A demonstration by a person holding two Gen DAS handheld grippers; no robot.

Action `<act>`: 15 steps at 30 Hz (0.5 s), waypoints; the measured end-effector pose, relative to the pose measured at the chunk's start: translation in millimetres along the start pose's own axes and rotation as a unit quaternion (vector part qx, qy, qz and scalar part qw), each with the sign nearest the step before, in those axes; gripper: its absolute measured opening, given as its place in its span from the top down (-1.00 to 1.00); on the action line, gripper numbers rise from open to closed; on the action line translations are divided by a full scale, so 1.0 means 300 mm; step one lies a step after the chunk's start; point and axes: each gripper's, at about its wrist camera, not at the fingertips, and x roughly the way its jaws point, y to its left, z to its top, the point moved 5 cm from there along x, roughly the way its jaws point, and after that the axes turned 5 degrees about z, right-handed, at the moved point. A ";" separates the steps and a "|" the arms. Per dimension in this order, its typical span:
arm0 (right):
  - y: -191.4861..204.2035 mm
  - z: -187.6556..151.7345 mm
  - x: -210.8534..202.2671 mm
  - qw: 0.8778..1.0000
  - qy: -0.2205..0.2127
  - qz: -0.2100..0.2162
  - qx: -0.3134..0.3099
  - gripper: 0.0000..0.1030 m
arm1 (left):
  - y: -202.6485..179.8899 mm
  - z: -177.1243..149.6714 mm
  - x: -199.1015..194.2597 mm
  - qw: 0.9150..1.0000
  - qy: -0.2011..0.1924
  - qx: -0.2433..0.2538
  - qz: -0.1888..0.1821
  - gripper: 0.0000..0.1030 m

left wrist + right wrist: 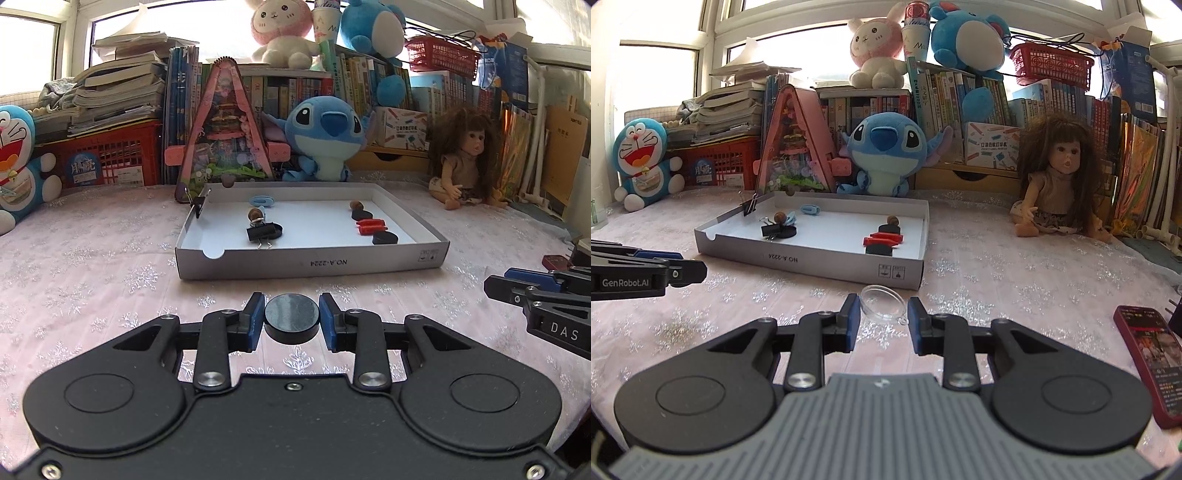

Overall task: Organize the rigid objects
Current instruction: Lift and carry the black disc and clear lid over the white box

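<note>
A black round disc (291, 318) sits between the blue pads of my left gripper (291, 314), which is shut on it just above the pink tablecloth. My right gripper (882, 317) is shut on a clear plastic dome (882, 303). Ahead of both lies a shallow white box (310, 263) (812, 258). Inside it are a black binder clip (264, 232), a brown nut (256, 214), a blue oval piece (262, 201), red clips (371, 225) and two black discs (385, 238). The other gripper's tip shows at each view's edge (495, 286) (690, 271).
A red phone (1148, 354) lies on the cloth at the right. A doll (1056, 177) sits right of the box, with a blue plush (882, 147) and a pink triangular model (794, 147) behind it. Books and baskets line the back. Another binder clip (197, 203) grips the box's left rim.
</note>
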 end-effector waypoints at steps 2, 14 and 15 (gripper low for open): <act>-0.004 0.009 0.009 1.000 -0.001 -0.002 0.000 0.36 | 0.006 0.011 0.008 1.000 0.000 -0.004 0.000 0.42; -0.033 0.090 0.088 1.000 -0.007 -0.011 0.011 0.36 | 0.041 0.113 0.079 1.000 -0.007 -0.020 0.012 0.42; -0.033 0.096 0.095 1.000 -0.008 -0.012 0.010 0.36 | 0.043 0.122 0.085 1.000 -0.009 -0.019 0.014 0.42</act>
